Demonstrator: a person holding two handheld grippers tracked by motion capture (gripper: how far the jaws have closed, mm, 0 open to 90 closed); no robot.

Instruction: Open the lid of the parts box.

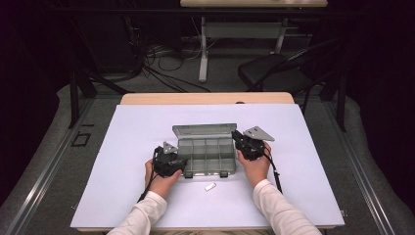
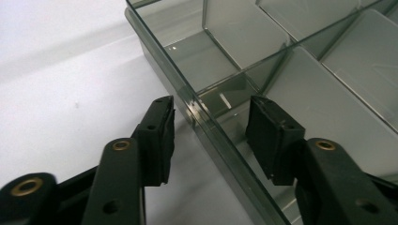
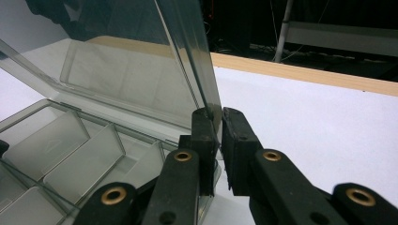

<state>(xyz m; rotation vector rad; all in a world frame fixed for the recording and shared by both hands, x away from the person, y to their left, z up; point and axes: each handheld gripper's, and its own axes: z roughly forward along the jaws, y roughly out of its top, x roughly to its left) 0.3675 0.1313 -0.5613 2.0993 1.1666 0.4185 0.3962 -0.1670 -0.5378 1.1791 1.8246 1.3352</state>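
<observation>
A clear grey compartment box lies open in the middle of the white table cover, its lid standing up at the back. My left gripper is at the box's front left corner. In the left gripper view it is open, one jaw outside and one inside the box's side wall, not touching it. My right gripper is at the lid's right end. In the right gripper view it is shut on the lid's edge, above the empty compartments.
A small white piece lies on the cover just in front of the box. The wooden table edge runs behind. Beyond it stand a black folding chair and another table's leg, with cables on the floor.
</observation>
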